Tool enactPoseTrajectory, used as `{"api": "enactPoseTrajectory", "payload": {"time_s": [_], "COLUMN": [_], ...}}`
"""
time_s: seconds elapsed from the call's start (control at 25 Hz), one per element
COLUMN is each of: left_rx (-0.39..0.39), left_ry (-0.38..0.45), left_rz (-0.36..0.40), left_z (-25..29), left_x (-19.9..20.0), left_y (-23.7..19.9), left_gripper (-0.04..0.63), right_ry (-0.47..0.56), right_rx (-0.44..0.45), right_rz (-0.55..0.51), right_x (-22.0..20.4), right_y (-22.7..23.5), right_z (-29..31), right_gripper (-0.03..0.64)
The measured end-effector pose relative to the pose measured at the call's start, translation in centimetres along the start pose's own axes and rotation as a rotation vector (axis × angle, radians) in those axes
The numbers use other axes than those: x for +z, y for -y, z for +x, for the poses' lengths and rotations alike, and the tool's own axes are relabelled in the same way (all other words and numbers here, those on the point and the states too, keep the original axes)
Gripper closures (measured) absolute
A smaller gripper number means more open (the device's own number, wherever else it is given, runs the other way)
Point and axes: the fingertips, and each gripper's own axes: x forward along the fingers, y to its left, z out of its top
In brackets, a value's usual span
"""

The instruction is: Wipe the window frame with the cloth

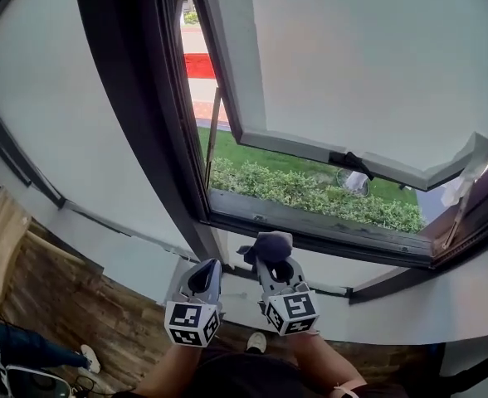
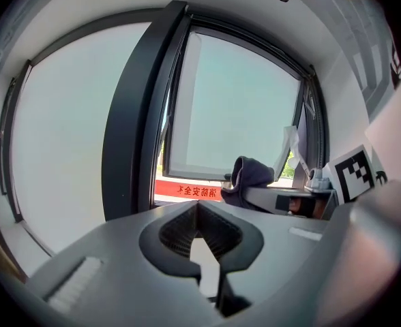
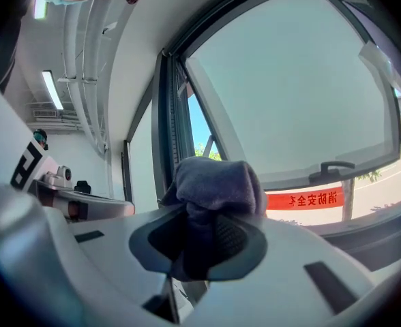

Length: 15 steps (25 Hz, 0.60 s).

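A dark grey-blue cloth (image 1: 265, 245) is bunched at the tip of my right gripper (image 1: 270, 259), which is shut on it; the cloth (image 3: 217, 186) fills the jaws in the right gripper view. The dark window frame (image 1: 310, 226) runs just beyond the cloth, with its lower rail a little ahead of the tips. My left gripper (image 1: 204, 279) is beside the right one, shut and holding nothing; its jaws (image 2: 199, 210) meet at the tip. From the left gripper view the cloth (image 2: 251, 176) shows to the right.
The window sash (image 1: 352, 73) hangs open outward, with a handle (image 1: 350, 162) on its lower edge. A thick dark mullion (image 1: 144, 98) stands to the left. Outside are a hedge (image 1: 310, 193) and grass. A white wall (image 1: 377, 305) lies below the sill, wooden floor (image 1: 70, 297) beneath.
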Motion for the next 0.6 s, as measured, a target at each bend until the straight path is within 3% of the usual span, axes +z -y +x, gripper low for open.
{"api": "enactPoseTrajectory", "payload": {"time_s": [0.24,0.6], "left_rx": [0.024,0.034], "left_ry": [0.006,0.032], "left_rz": [0.020,0.042], "left_z": [0.2,-0.2], "left_x": [1.3,2.6], "left_y": [-3.3,-7.8], "left_gripper": [0.588,0.588], "right_ry": [-0.088,-0.226], "right_rx": [0.064,0.061], "right_rz": [-0.013,0.010], "right_x": [-1.8,-5.2], "right_y": [-2.2,-3.9], "right_z": [5.4,13.3], "right_gripper": [0.541,0.541]}}
